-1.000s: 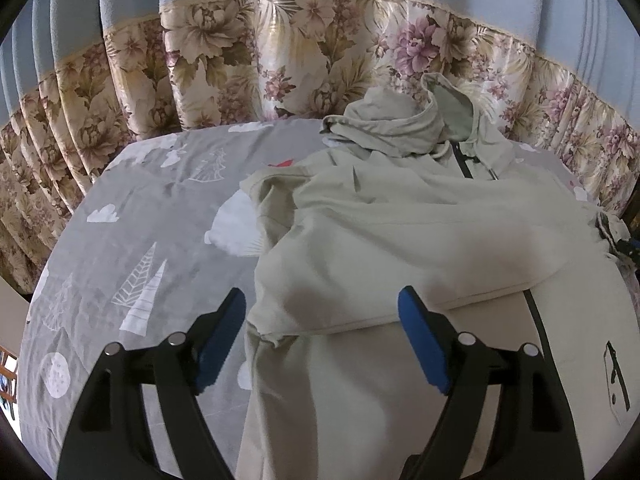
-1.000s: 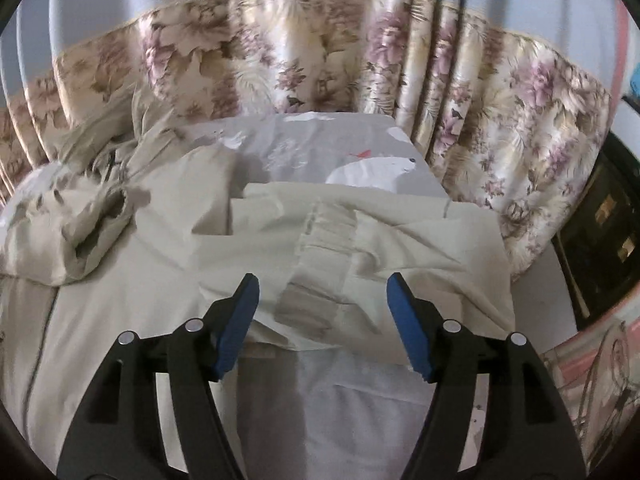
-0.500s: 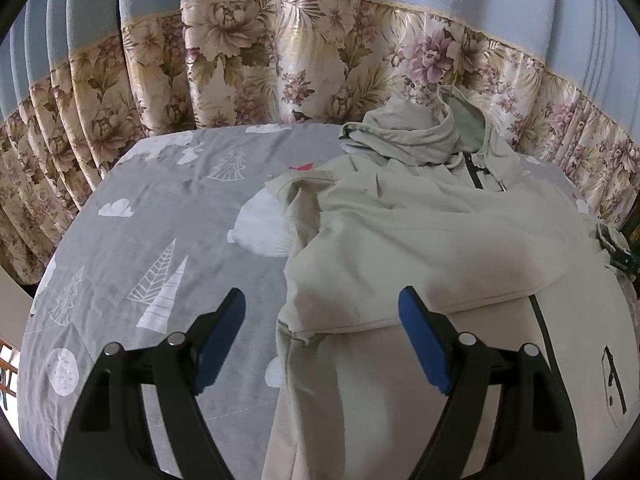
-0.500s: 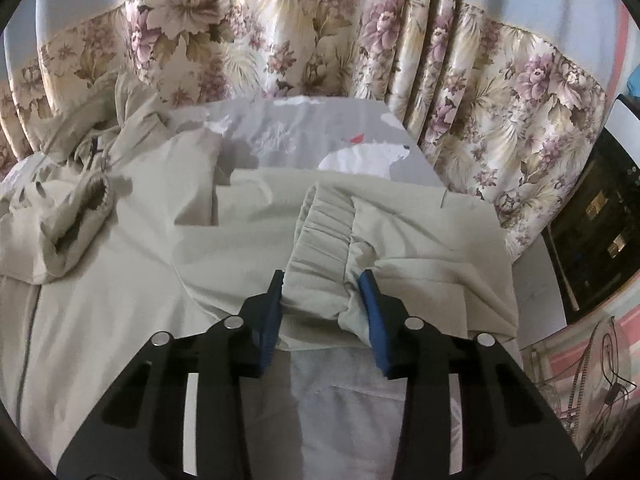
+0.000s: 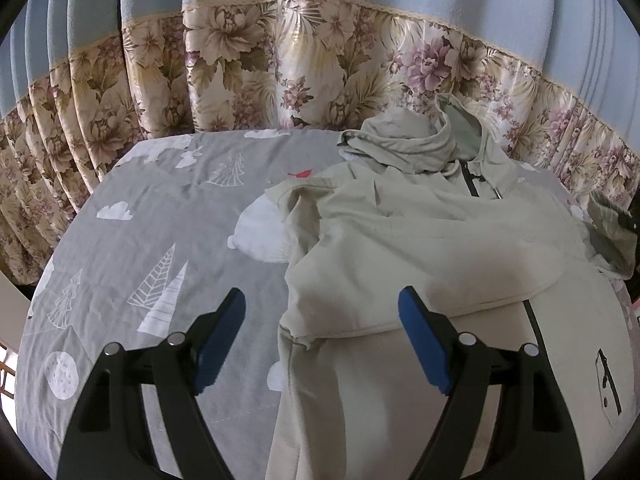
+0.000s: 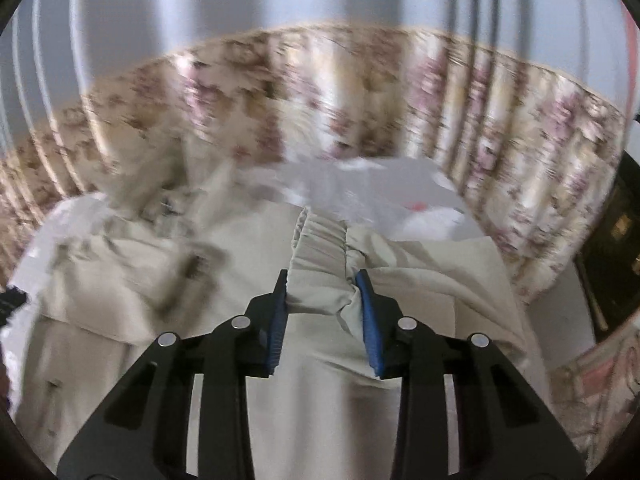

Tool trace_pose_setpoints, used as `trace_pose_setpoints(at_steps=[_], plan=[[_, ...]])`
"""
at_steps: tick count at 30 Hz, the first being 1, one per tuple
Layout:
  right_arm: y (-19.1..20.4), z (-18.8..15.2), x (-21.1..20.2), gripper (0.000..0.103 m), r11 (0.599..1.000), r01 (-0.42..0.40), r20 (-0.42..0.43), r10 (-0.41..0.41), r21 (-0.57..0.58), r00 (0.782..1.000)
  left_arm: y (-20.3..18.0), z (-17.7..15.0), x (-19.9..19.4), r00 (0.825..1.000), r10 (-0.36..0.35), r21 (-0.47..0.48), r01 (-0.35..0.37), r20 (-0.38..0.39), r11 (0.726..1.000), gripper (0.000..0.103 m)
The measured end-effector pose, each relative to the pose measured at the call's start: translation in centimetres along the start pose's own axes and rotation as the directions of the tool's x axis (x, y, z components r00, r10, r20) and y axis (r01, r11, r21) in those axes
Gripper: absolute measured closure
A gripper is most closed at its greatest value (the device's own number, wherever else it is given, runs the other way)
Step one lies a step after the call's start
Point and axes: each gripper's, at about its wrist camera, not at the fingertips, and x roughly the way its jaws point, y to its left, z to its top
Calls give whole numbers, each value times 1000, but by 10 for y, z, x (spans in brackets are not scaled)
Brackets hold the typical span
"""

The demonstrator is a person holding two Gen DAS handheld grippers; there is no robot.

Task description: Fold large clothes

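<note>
Pale beige hooded jacket (image 5: 420,240) spread on a grey patterned bedsheet (image 5: 160,240), hood toward floral curtains (image 5: 280,68). Left gripper (image 5: 322,316) wide apart, holding nothing, above the jacket's edge. Right gripper (image 6: 322,292) pinching the elastic sleeve cuff (image 6: 320,248) (blurred view).

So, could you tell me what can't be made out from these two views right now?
- Right wrist view: motion blur smears the curtain and hood.
- Right gripper: its pads hide the pinched part of the sleeve cuff.
- Left wrist view: the jacket hem is cut off by the bottom edge.
</note>
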Motion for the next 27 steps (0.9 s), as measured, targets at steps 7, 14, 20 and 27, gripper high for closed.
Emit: trace_pose_setpoints(at_steps=[7, 14, 20, 27], plan=[[95, 8, 14, 70, 983, -181, -4, 181, -40, 983, 7, 4, -4, 1000, 3, -22, -3, 3, 1000, 24], [187, -11, 31, 61, 930, -352, -56, 348, -102, 936, 1, 8, -3, 1000, -9, -25, 9, -5, 1000, 24], [196, -22, 20, 36, 900, -405, -70, 399, -164, 914, -18, 10, 4, 999, -25, 9, 25, -26, 1000, 24], [97, -15, 7, 26, 962, -271, 21, 272, -20, 962, -70, 16, 21, 994, -98, 63, 101, -53, 993, 24]])
